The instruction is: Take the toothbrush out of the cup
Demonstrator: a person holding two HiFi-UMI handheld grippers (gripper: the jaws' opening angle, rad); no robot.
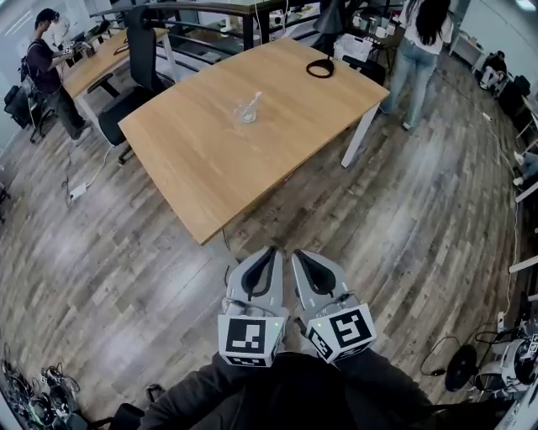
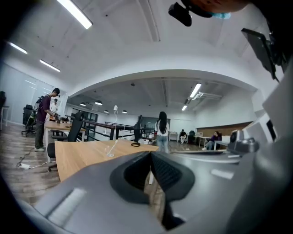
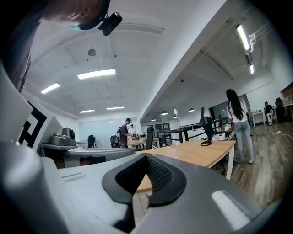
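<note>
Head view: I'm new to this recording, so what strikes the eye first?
A wooden table fills the upper middle, with a clear cup holding a toothbrush near its centre. At the bottom, the left tongs and right tongs sit side by side, both shut and empty.

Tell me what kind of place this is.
Probably an open-plan office or lab: long wooden desks, a black office chair, strip lights overhead, and a person standing at another desk.

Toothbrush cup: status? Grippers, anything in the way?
Left gripper and right gripper shut, empty, side by side, short of the table. Toothbrush leaning in clear cup, mid-table, untouched. Nothing in between; black ring at far edge, off path.
</note>
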